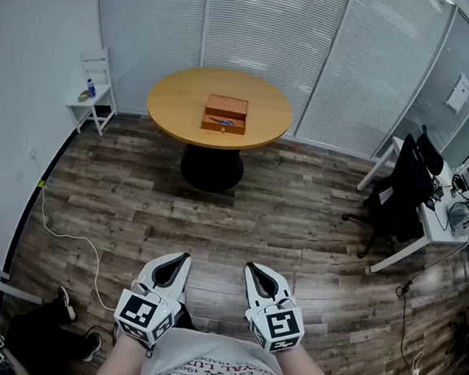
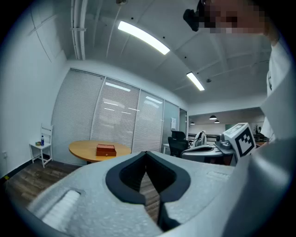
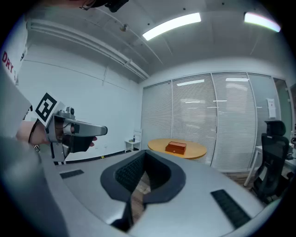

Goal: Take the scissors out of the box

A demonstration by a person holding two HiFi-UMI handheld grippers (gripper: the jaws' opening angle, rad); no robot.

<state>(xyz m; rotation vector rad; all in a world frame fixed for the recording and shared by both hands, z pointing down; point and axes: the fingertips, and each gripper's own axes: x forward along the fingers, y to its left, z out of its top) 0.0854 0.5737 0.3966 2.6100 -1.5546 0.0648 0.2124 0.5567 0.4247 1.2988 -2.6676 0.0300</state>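
Observation:
A brown wooden box [image 1: 225, 114] sits in the middle of a round wooden table [image 1: 176, 104] far across the room; a small dark mark shows on its front. I cannot make out scissors from here. The box [image 2: 106, 150] also shows small in the left gripper view, and the same box [image 3: 175, 147] in the right gripper view. My left gripper [image 1: 184, 257] and right gripper [image 1: 250, 266] are held close to my body, side by side, far from the table. Both are shut and hold nothing. Each points level toward the table, left gripper [image 2: 146, 153] and right gripper [image 3: 145, 152].
Wood-plank floor lies between me and the table. A small white chair [image 1: 95, 89] with a blue bottle stands at the left wall. A black office chair [image 1: 401, 189] and white desk [image 1: 448, 222] stand at the right. A white cable [image 1: 67, 237] runs along the floor at left.

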